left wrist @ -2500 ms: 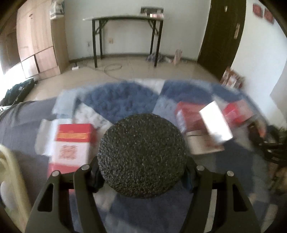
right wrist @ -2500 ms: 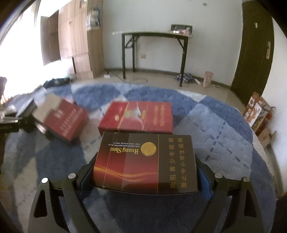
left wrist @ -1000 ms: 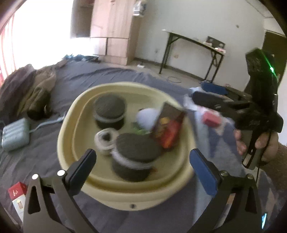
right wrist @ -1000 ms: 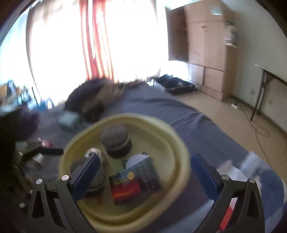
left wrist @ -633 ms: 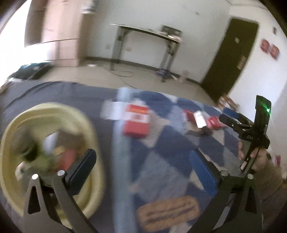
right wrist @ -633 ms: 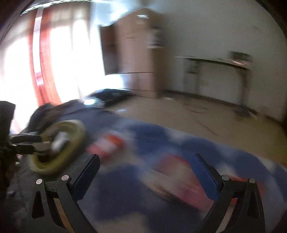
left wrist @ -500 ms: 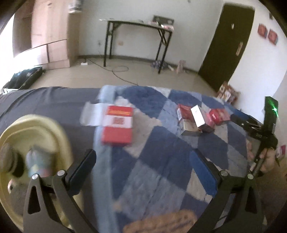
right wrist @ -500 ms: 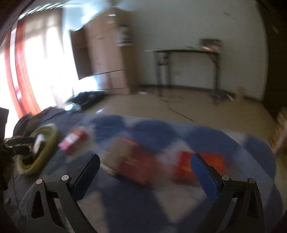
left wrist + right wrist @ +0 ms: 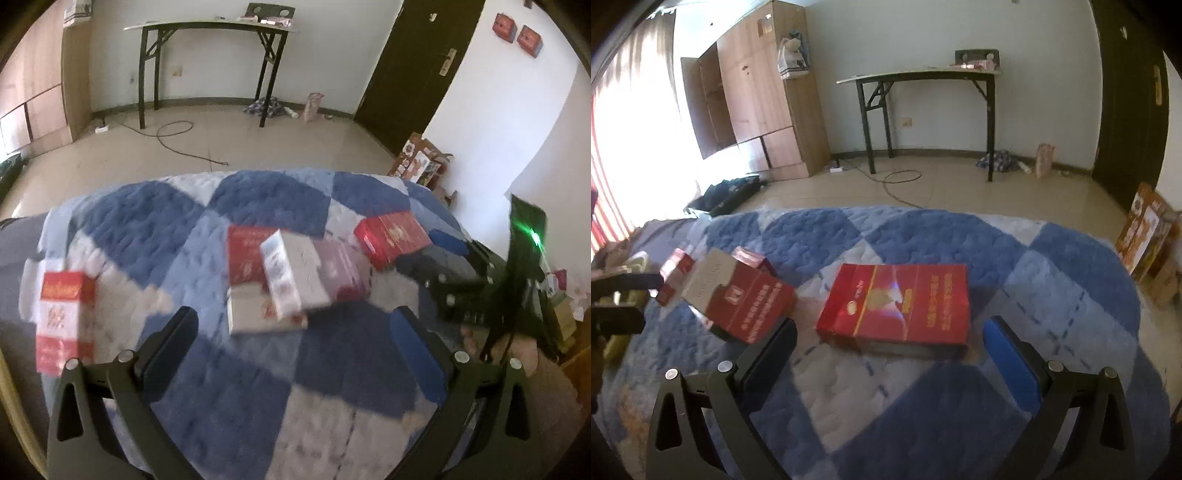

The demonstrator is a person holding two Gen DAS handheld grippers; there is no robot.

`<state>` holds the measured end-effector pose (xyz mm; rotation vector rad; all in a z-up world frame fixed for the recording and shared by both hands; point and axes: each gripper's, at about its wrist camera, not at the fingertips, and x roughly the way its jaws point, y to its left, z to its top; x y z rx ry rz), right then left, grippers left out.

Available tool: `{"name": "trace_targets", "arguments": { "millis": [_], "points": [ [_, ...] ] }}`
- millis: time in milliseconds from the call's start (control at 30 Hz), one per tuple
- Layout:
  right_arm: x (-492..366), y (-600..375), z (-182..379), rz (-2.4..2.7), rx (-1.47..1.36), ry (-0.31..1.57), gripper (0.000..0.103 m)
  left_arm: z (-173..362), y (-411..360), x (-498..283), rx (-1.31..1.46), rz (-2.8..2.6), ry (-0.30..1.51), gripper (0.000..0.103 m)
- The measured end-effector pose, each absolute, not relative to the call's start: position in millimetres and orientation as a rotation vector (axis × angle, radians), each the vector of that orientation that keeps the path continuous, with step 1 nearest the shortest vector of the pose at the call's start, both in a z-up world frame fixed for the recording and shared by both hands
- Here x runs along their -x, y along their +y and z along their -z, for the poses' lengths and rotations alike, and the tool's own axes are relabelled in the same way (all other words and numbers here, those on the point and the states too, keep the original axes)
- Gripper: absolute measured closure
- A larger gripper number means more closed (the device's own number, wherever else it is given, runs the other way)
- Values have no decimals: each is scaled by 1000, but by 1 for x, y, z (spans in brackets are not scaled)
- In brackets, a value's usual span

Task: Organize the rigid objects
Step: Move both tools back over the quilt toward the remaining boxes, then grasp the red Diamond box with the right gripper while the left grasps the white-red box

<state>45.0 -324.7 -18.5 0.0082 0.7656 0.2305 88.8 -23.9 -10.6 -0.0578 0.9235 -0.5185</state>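
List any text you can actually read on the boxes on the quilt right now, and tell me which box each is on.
None reads clearly.
Flat red box: a column of gold characters, too blurred.
Red and white box: gold band and red emblem, blurred.
Tilted dark red box: white lettering, too small.
Leaning white box: no legible print.
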Motion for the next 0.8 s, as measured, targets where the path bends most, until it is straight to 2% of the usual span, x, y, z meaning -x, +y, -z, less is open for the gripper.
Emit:
{"name": "trace_targets", "arguments": {
  "millis": [233,333,433,500,633,800],
  "points": [
    [-68,-313,38,-207,43,780,0,25,-52,-112,35,524,954,0],
    [-80,-313,44,-208,33,795,0,32,-55,-111,105,566,1002,2],
    [-88,-314,48,-203,24,809,0,24,-61,-106,87,578,958,30],
    [-94,-314,50,-200,21,812,0,22,-66,-105,50,583,944,62],
    [-103,-311,52,-191,40,810,2,29,-69,-110,78,615,994,68],
    [-108,-302,56,-175,94,814,5,24,-71,-106,105,651,946,78]
  ]
}}
